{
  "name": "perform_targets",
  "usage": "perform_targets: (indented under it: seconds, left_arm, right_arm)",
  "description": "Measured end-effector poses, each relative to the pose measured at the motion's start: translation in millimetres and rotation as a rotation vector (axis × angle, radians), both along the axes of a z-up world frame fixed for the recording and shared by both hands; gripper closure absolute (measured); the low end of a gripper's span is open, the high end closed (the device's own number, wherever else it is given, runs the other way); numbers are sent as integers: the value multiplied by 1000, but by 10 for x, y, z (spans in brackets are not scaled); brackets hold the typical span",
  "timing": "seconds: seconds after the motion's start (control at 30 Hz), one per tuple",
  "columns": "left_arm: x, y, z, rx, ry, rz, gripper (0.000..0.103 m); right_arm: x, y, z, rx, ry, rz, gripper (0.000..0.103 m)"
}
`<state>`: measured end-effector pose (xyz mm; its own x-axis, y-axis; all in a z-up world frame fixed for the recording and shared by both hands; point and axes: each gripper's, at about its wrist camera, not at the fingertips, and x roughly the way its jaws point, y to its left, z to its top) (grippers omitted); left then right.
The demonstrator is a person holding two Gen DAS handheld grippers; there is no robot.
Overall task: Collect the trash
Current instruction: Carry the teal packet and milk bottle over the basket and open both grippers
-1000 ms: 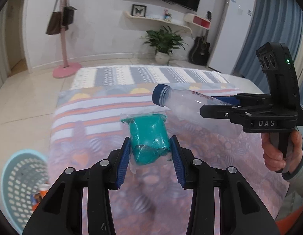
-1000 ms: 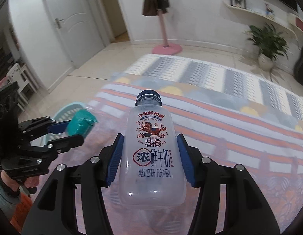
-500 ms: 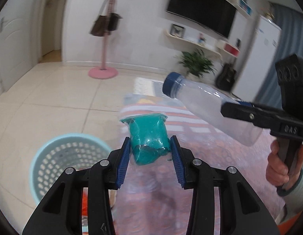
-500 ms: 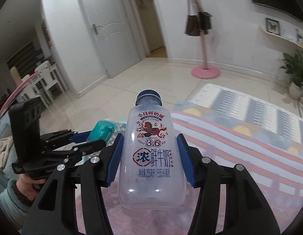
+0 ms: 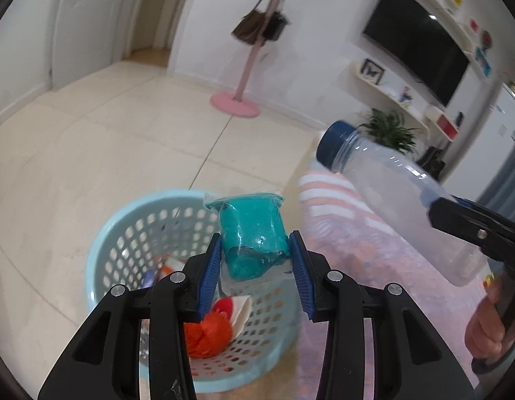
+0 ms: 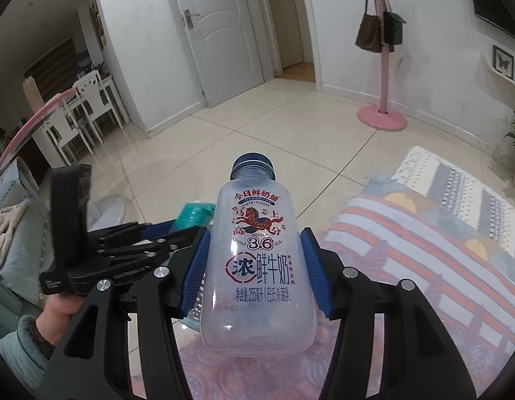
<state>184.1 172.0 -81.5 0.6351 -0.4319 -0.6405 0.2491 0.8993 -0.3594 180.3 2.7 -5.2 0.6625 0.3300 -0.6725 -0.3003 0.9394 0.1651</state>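
The basket (image 5: 124, 233) was off at the left edge a sec ago; now it sits right under the L gripper (image 5: 256, 260), so both hands have swung over from the rug (image 5: 374, 250). L jaws are clenched on the teal cup (image 5: 254, 230), which hangs over the basket w/ old trash inside. R gripper (image 6: 257, 266) grasps the bottle (image 6: 259, 260), not over the basket yet. Drop time looks close, cup first.

The basket (image 5: 101, 256) mouth lies open, only low trash (image 5: 207, 331) at its bottom. To its right the patterned bed (image 5: 374, 266) edge crowds in. Bare tiled floor (image 5: 91, 153) spreads beyond.
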Motion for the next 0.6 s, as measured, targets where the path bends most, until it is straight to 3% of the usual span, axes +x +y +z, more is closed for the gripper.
perform_targets:
  seconds: [0.23, 0.4, 0.6]
  left_arm:
    - [77, 202, -426, -4, 112, 67, 64]
    - [127, 224, -559, 6, 135, 74, 64]
    - [148, 229, -663, 42, 142, 82, 63]
  right_arm:
    - [197, 346, -238, -32, 46, -12, 51]
    - [380, 486, -459, -39, 106, -34, 51]
    - [441, 575, -570, -45, 117, -40, 51]
